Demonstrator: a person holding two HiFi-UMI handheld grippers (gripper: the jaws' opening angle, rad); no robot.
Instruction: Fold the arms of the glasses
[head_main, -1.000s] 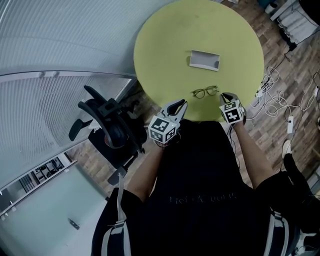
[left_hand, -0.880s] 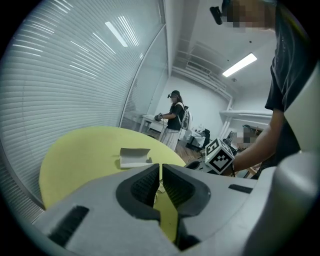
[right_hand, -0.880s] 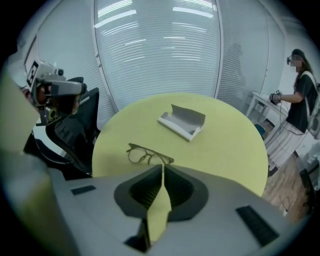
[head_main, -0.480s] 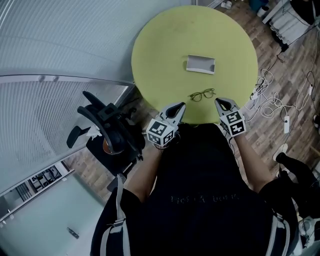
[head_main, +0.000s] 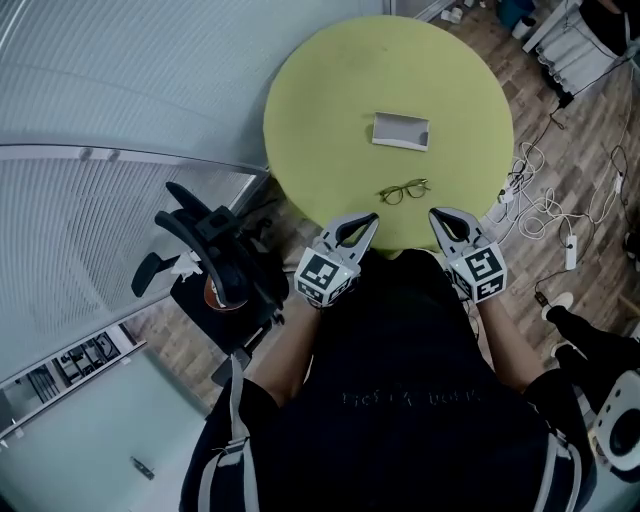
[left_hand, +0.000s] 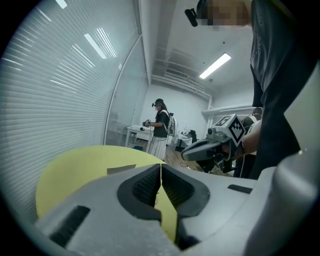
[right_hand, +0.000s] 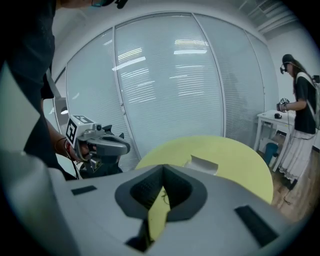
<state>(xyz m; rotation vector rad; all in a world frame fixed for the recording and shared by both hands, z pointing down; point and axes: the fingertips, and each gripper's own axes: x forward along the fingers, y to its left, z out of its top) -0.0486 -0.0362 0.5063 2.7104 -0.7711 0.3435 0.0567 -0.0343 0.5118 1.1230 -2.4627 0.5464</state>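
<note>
Our left gripper (head_main: 368, 222) and right gripper (head_main: 437, 214) both have jaws pressed together and empty, either side of the glasses (head_main: 404, 190), which lie near the front edge of the bench (head_main: 320, 90). We judge that a clumsy nudge at an arm could slide the light frame off that edge.

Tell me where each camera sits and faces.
Head view: on the person's head, steeply down on the round yellow-green table, wire-framed glasses, white rectangular case; dark shirt, forearms, left gripper, right gripper show.
Left gripper view: on the left gripper, across the table; its shut jaws, right gripper, person's torso show.
Right gripper view: on the right gripper, across the table toward glass walls; its shut jaws, left gripper show.
Shared: both gripper views see table, case and each other.
</note>
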